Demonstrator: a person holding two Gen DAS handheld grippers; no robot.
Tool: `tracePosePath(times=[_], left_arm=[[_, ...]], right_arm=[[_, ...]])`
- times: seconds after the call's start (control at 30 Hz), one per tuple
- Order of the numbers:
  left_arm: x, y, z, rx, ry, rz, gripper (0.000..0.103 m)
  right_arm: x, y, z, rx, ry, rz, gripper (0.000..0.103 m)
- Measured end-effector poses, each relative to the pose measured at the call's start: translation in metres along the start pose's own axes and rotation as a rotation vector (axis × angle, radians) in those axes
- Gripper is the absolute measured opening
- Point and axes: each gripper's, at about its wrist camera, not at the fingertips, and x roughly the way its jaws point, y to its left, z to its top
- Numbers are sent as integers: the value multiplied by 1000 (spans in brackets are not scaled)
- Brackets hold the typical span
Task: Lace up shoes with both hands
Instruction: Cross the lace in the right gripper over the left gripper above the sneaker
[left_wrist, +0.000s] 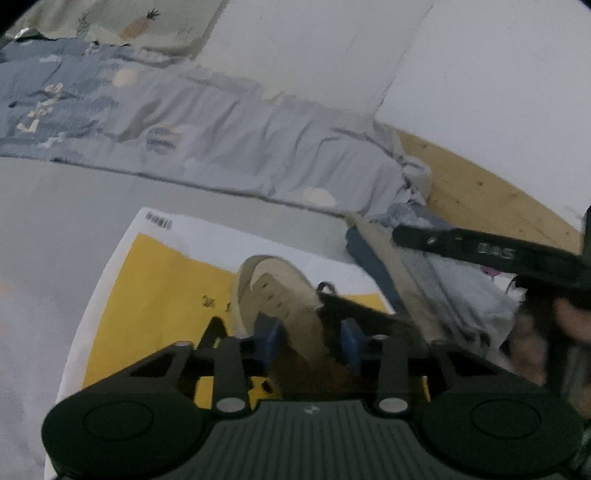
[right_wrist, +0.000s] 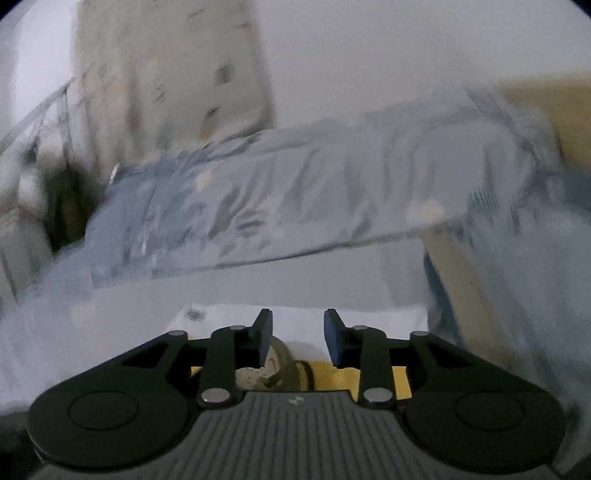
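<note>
A beige shoe (left_wrist: 273, 291) lies on a yellow and white mat (left_wrist: 159, 295), toe pointing away from me. My left gripper (left_wrist: 310, 338) has its blue pads on either side of the shoe's upper, which fills the gap between them, so it is shut on the shoe. A dark loop (left_wrist: 327, 287) shows at the shoe's right side. One black finger (left_wrist: 480, 251) of my right gripper reaches in from the right, above the shoe, with a hand (left_wrist: 569, 317) behind it. In the blurred right wrist view, my right gripper (right_wrist: 298, 341) is open and holds nothing. The shoe's toe (right_wrist: 251, 376) and a beige lace (right_wrist: 291, 369) show below it.
A bed with rumpled blue-grey bedding (left_wrist: 207, 140) runs across the back, with a patterned pillow (left_wrist: 140, 26) on it. A wooden board (left_wrist: 480, 184) stands at the right, with folded grey-blue cloth (left_wrist: 454, 295) below it. Grey floor (left_wrist: 55, 221) lies left of the mat.
</note>
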Motion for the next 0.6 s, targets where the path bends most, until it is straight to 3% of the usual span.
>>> tracePosePath(times=[0.13,0.2,0.3,0.5,0.6], left_arm=[[-2,10,1,-56,14,-12,23],[-3,15,0,-95,16,-22,23],[-4,22,-1,-142,15,-35,23],[-5,25,-1,-202,9,-35,22],[-6,26,-1,-230,6,-32,22]], right_arm=[[-4,54,17,-542,77,66,34],[0,79,17,-803,167,126,34],[8,104,10,-1092,292,182,32],[32,128,-21,-1493,437,215,25],[43,130,-39,-1619,485,219,17]])
